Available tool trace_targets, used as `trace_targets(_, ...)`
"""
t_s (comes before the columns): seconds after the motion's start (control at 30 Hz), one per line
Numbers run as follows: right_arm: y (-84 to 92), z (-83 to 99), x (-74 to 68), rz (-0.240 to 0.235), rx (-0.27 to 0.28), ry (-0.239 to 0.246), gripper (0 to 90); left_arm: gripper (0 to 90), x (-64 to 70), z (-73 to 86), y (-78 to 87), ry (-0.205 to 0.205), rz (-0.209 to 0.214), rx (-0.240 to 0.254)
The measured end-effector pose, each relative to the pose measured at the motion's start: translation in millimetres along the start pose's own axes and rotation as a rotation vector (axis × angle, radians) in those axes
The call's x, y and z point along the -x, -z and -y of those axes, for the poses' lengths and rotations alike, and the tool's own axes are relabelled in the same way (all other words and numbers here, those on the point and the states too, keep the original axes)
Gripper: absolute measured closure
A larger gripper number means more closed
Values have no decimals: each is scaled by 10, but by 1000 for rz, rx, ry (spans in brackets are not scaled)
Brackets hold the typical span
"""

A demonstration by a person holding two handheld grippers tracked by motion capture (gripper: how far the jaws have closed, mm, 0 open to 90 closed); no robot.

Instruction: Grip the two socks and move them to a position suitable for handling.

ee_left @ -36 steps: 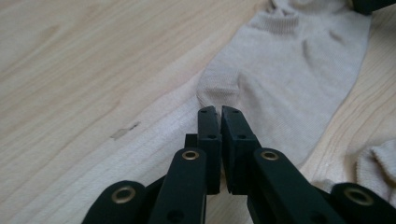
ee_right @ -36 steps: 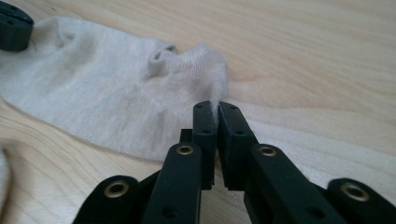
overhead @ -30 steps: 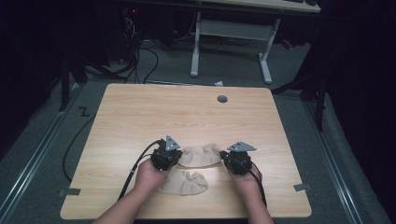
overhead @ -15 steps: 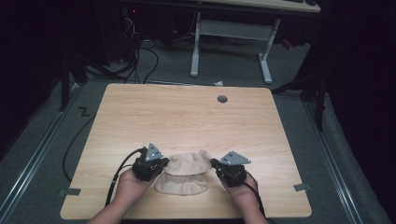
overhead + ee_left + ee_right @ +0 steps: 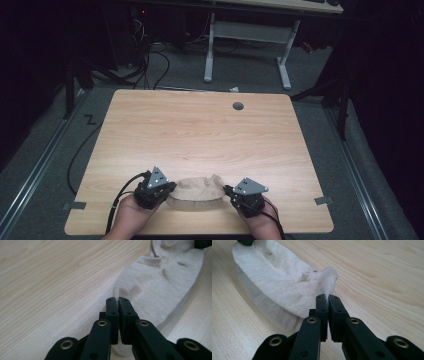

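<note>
Two grippers, one beige knit sock (image 5: 196,189)

Your sock stretches, wrinkled, over a second pale sock (image 5: 265,306) near the wooden table's (image 5: 200,130) front edge; your left gripper (image 5: 117,301) clamps one end, your right gripper (image 5: 327,298) pinches the other.

left black two-jaw gripper (image 5: 167,191): jaws closed, pinching, pointing right, near table's front edge | right black two-jaw gripper (image 5: 227,190): jaws closed, pinching, pointing left | both hands enter from front edge, well apart
</note>
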State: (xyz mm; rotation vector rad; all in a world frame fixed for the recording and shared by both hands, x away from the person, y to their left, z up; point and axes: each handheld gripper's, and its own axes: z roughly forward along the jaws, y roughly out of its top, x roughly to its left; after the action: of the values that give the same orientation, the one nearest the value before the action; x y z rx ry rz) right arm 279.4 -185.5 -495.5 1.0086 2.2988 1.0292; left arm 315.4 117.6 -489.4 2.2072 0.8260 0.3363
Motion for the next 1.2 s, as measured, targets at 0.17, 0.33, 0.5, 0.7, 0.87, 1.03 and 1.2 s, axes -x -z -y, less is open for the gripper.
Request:
trace_targets(0.17,-49,16,-28,-8,-22,5,869,870,-12,18,-19,0,0,-9)
trace_targets(0.33,-47,4,-55,-10,-21,11,868,870,-7,58,5,4,14,-11)
trace_targets(0.5,-31,57,-108,-24,-34,13,868,870,-6,82,53,7,9,-10)
trace_targets(0.7,-50,41,-150,-35,-29,32,867,869,-6,113,61,4,-6,-19)
trace_targets(0.87,-149,83,-132,-50,-88,30,865,868,-13,140,-13,-6,-8,-53)
trace_targets(1.03,-215,109,-114,-59,-123,26,853,856,-40,180,-93,-6,-5,-93)
trace_targets(1.2,-231,107,-121,-49,-126,30,830,836,-49,183,-147,-16,-23,-100)
